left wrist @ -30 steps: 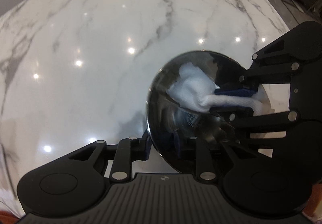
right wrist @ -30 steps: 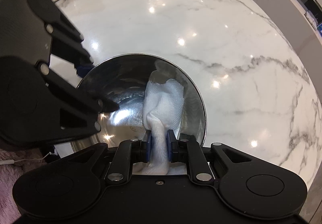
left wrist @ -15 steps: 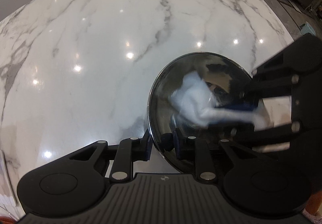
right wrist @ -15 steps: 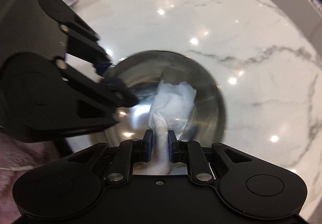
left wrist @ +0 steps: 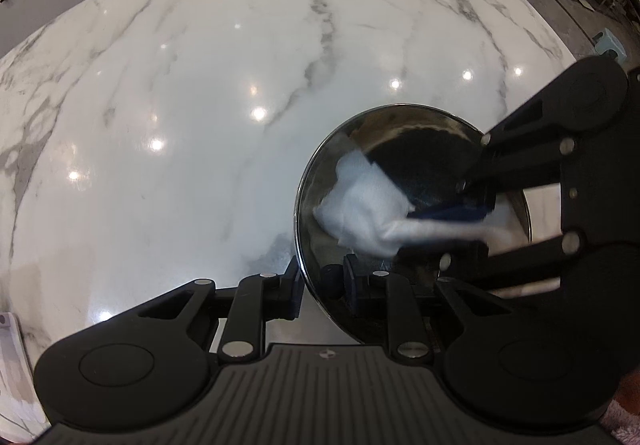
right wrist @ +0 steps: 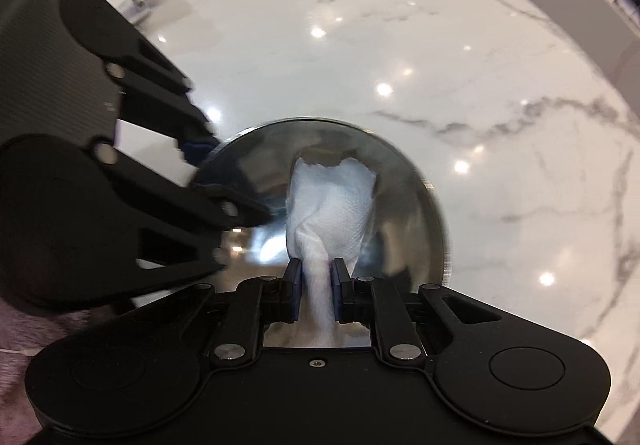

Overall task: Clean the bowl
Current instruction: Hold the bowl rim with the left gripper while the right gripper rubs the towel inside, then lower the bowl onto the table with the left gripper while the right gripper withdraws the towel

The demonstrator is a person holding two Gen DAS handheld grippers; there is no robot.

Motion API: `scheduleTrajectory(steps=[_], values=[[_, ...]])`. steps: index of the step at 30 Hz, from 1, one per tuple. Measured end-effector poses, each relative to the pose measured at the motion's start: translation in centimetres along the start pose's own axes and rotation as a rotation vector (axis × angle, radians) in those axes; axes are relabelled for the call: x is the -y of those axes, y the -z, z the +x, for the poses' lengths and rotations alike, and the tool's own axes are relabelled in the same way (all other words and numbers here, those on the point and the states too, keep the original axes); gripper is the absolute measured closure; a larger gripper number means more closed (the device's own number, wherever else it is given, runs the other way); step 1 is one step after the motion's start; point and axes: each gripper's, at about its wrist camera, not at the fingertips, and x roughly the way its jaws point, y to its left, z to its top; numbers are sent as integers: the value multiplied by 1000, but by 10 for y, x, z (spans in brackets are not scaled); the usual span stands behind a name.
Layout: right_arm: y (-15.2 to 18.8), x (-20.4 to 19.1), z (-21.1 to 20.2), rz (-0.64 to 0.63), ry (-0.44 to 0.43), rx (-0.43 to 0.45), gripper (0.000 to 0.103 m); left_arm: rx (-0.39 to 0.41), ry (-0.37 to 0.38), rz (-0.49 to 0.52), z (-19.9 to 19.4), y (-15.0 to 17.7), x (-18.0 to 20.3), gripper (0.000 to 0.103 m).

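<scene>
bowl (right wrist: 404, 229): shiny steel, mirror-dark inside, on the marble worktop (left wrist: 200, 125) | left gripper (left wrist: 320, 285): clamped on its near rim | right gripper (right wrist: 316, 285): pinching a white crumpled towel (right wrist: 332, 201), pressed against the inner wall

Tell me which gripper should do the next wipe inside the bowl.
Right. The right gripper already pinches the paper towel inside the bowl; the left gripper is clamped on the rim, steadying it.
</scene>
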Motion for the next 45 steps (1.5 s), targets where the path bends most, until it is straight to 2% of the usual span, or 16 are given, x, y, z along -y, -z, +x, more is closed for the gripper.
scheduleTrajectory(steps=[4,15,24,27,34,45], values=[[1,-1,-6,-2,82,15,91,4,1,-13,0,1,1,84],[11,28,-22,121,32,125,91,15,-20,-48,2,-1,5,84],[49,60,-69,338,-53,263,91,45,-6,-93,-2,-2,0,84],[72,76,-74,440,-99,306,91,44,-7,-97,-3,-1,1,84],[113,90,-61,620,-252,375,91,49,-15,-118,-2,-1,5,84],[135,86,-34,703,-338,411,91,52,-51,-102,-4,4,13,84]])
